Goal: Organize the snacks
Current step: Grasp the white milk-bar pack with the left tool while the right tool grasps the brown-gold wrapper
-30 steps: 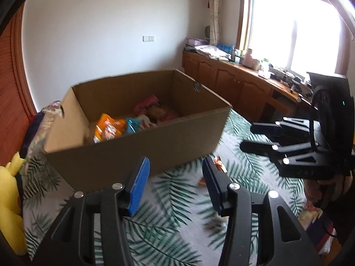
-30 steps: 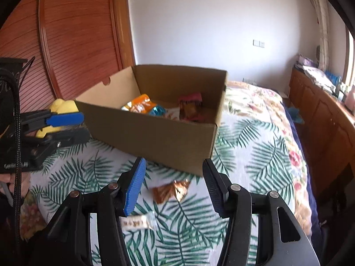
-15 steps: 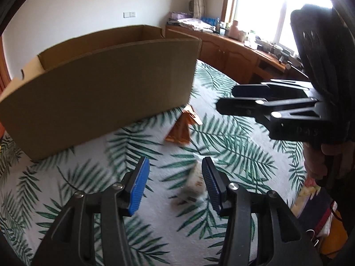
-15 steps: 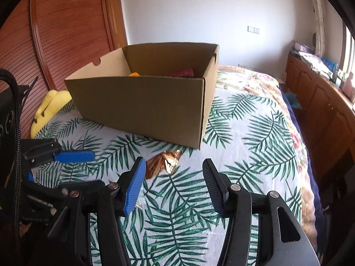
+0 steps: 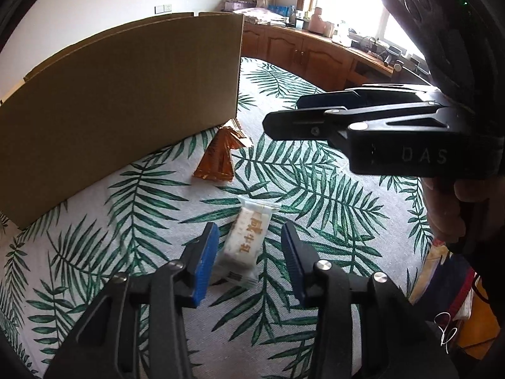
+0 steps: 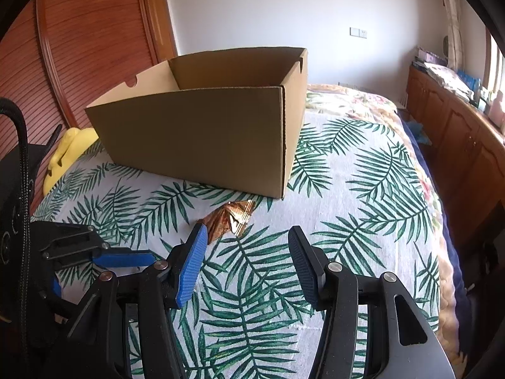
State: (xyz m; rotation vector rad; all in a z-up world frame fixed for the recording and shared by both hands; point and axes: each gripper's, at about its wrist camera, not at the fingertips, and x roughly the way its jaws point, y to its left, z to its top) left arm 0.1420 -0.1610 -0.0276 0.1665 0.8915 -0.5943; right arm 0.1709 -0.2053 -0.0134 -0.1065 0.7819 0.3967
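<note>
A white snack packet [image 5: 249, 243] with orange lettering lies on the palm-leaf bedspread [image 5: 315, 195]. My left gripper [image 5: 249, 230] straddles it, its jaws closing, with the blue pads still just clear of the wrapper. A crumpled copper-coloured packet [image 5: 217, 158] lies near the corner of the open cardboard box [image 5: 120, 94]. In the right wrist view that copper packet [image 6: 230, 221] sits just ahead of my right gripper [image 6: 247, 233], which is open with nothing between its fingers. The box [image 6: 202, 139] stands behind it, its contents hidden.
A yellow plush toy [image 6: 69, 148] lies left of the box by the wooden wardrobe door [image 6: 79, 47]. Wooden cabinets [image 6: 457, 132] run along the bed's right side. A hand [image 5: 448, 208] holds the right gripper [image 5: 284, 117]. Bags [image 5: 442, 271] lie at the lower right.
My left gripper dropped from above the box down over the white packet, and its jaws narrowed around it. The right gripper sank a little toward the copper packet; the box contents went out of sight.
</note>
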